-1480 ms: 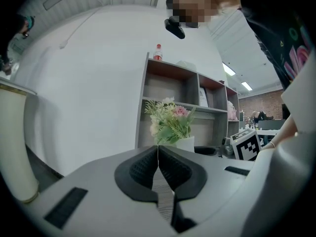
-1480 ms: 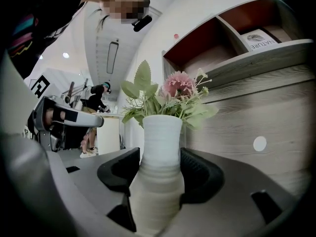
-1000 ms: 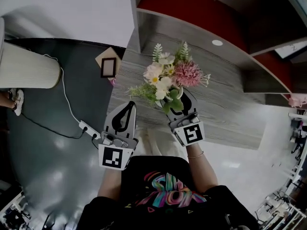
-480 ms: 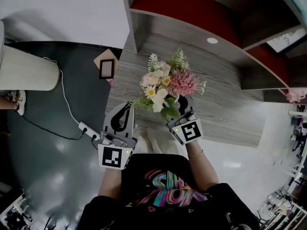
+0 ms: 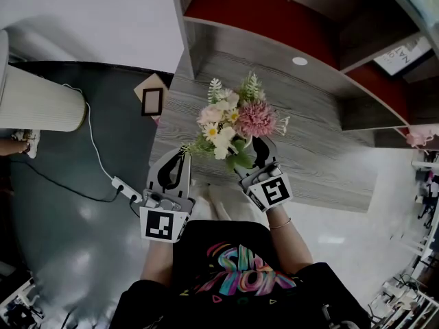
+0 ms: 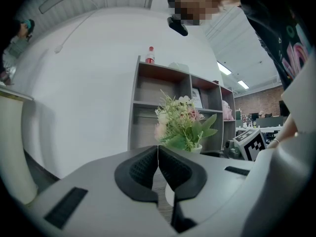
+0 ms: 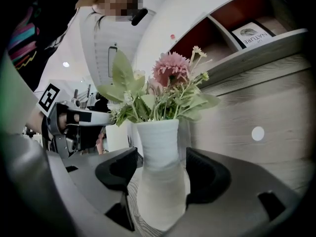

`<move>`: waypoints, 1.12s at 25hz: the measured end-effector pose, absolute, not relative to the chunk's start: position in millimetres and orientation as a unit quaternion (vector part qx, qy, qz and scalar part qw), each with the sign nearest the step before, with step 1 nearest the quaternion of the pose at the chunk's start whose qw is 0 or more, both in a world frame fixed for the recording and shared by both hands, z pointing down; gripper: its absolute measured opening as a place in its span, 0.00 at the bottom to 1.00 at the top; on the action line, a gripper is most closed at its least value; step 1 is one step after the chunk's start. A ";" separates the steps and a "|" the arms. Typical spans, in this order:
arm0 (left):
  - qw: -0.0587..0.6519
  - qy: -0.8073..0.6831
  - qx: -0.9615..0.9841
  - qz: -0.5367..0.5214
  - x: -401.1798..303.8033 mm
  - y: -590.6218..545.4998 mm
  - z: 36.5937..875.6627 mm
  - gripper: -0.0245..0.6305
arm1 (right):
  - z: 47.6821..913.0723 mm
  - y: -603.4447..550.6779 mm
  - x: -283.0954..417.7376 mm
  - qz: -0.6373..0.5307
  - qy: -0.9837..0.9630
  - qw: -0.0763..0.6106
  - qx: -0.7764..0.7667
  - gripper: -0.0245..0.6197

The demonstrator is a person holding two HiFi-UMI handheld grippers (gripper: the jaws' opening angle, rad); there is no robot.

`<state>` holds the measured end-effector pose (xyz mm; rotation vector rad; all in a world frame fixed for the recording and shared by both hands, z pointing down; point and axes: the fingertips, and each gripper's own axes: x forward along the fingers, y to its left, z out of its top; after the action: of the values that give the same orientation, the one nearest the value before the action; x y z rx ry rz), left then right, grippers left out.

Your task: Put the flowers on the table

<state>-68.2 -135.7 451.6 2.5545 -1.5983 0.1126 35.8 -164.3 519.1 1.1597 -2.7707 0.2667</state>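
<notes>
Flowers (image 5: 233, 118) in white vase (image 7: 158, 157), upright on table (image 5: 322, 156). Right gripper (image 5: 248, 155): jaws just opening, released, vase between. Left gripper (image 5: 182, 155): clenched, empty.

Indoor lighting bright and even. Ceiling strip lights (image 6: 224, 68) glow above and right of the fingers (image 6: 140, 169) of the left gripper (image 6: 158, 149). Glossy dark grey floor (image 5: 62, 184), left of those fingers, shows pale glare patches. Both gripper views bulge strongly, corners black. Fingers close to the lens slightly soft.
</notes>
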 end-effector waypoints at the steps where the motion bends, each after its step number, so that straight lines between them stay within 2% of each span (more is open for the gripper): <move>1: 0.063 -0.530 0.845 0.034 -67.6 -135.7 450.1 0.08 | 519.1 -163.7 38.6 0.092 -0.915 0.063 0.387 0.51; 4: 0.054 -0.526 0.848 0.039 -66.3 -132.9 448.9 0.08 | 507.5 -163.2 40.4 0.087 -0.915 0.038 0.392 0.51; 14: 0.041 -0.527 0.848 0.028 -62.8 -130.1 429.1 0.08 | 490.4 -146.9 53.8 0.088 -0.917 0.068 0.383 0.51; 17: 0.047 -0.536 0.843 0.003 -62.7 -129.4 414.4 0.08 | 465.6 -146.4 56.6 0.069 -0.918 0.031 0.390 0.44; 21: 0.043 -0.542 0.839 -0.014 -64.8 -126.8 398.8 0.08 | 446.8 -142.3 66.6 0.063 -0.914 0.012 0.402 0.42; 23: 0.040 -0.546 0.837 -0.017 -67.3 -123.5 391.4 0.08 | 439.6 -136.2 71.6 0.062 -0.913 0.009 0.404 0.34; 28: 0.014 -0.545 0.838 -0.014 -71.8 -121.7 372.1 0.08 | 402.1 -127.7 78.9 0.057 -0.910 -0.017 0.410 0.23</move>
<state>-71.8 -121.7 372.1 2.6092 -1.6986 -0.0442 78.9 -127.7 402.1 1.3010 -2.8921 0.1807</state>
